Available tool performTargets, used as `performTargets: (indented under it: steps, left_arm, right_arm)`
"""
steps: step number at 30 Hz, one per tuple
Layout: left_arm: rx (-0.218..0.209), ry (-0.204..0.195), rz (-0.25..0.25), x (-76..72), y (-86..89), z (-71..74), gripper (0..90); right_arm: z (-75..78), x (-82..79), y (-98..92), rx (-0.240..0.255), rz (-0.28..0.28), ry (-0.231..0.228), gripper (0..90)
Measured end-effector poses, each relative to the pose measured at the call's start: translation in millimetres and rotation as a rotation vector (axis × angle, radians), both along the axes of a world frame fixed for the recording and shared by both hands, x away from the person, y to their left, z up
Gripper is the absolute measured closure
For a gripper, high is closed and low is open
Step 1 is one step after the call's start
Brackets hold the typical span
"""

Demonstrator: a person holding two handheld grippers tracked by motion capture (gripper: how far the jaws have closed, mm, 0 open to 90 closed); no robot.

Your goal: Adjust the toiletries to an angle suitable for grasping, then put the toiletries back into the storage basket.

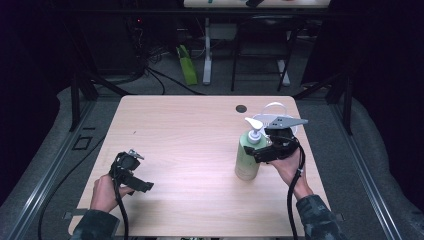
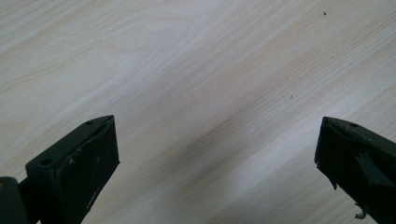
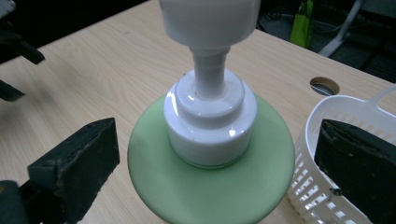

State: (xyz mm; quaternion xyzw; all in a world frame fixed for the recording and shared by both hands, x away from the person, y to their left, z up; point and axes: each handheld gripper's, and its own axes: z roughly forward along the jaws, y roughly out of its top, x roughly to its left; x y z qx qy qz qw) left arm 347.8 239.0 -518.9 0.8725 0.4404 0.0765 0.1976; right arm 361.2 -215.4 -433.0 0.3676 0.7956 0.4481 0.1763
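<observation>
A pale green pump bottle (image 1: 247,155) with a white pump head stands upright on the right half of the wooden table (image 1: 190,130). My right gripper (image 1: 262,152) hovers at its top. In the right gripper view the bottle (image 3: 210,186) sits between the two black jaws, which stand wide on either side of the white collar without touching it; the right gripper (image 3: 217,140) is open. My left gripper (image 1: 137,170) is held at the front left of the table. It is open (image 2: 217,140) over bare wood, with nothing between its jaws.
A white slatted plastic basket (image 1: 275,112) with a handle stands just behind and to the right of the bottle, close to the right jaw (image 3: 345,105). A round cable hole (image 1: 241,108) lies near the table's far edge. Dark frames and cables surround the table.
</observation>
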Motion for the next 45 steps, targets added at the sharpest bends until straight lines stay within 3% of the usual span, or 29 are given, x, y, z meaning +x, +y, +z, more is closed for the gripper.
performTargets:
  steps: [3,12,34,36,41,44,45]
  left_arm:
    - [-0.001,0.003,0.001,0.2,0.0,-0.4,0.0]
    - [0.002,0.006,-0.006,0.6,-0.9,-0.5,0.0]
    - [-0.005,0.003,-0.005,0.6,-0.1,-0.6,0.0]
    - [-0.001,0.004,-0.008,0.6,0.3,-0.5,0.0]
    - [-0.003,0.004,-0.007,0.3,0.1,-0.5,0.0]
    - [-0.001,0.008,-0.009,0.3,-0.4,-0.8,0.0]
    - [0.000,0.008,-0.010,0.2,-0.6,-0.7,0.0]
  right_arm:
    - [0.3,-1.1,-1.2,0.039,-0.010,-0.017,0.0]
    - [3.0,-6.5,-1.1,0.083,-0.037,-0.089,0.0]
    - [11.0,-8.2,3.5,0.122,-0.039,-0.158,0.0]
    - [12.4,-8.9,4.5,0.129,-0.043,-0.176,2.9]
    - [16.2,-15.2,7.1,0.144,-0.059,-0.239,22.1]
    - [17.5,-17.9,6.2,0.166,-0.061,-0.257,33.1]
    - [17.5,-17.9,6.2,0.166,-0.061,-0.257,33.1]
